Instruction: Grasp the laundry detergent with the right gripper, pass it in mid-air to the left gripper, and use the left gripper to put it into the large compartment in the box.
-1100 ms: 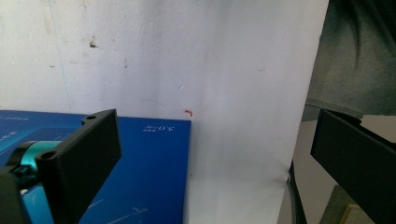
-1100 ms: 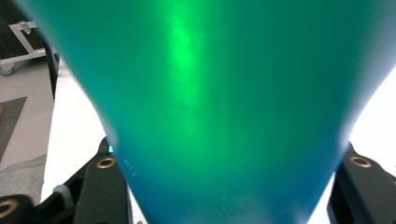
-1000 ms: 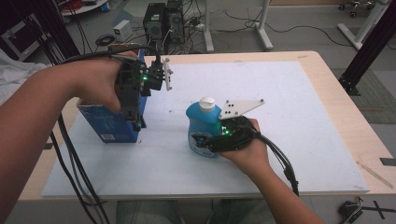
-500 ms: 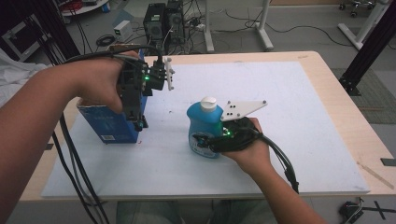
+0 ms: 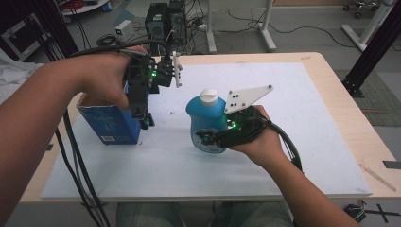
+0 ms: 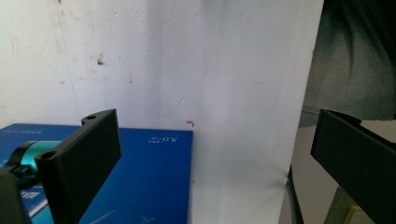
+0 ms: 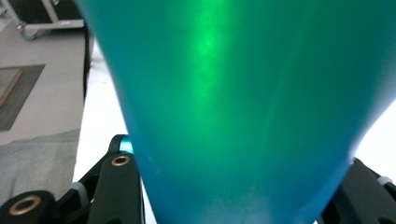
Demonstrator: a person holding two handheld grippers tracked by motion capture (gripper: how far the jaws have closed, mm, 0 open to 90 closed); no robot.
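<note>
Blue detergent bottle (image 5: pixel 206 123), mid-table on the white mat (image 5: pixel 293 142), is clamped by the right gripper (image 5: pixel 210 138) for lifting; next likely carrying toward the blue box (image 5: pixel 109 125), where the left gripper (image 5: pixel 145 122) hangs spread wide.

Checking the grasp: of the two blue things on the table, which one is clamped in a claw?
The blue bottle with the white cap: the right claw grips its body. The blue box just stands beside the open left claw.
</note>
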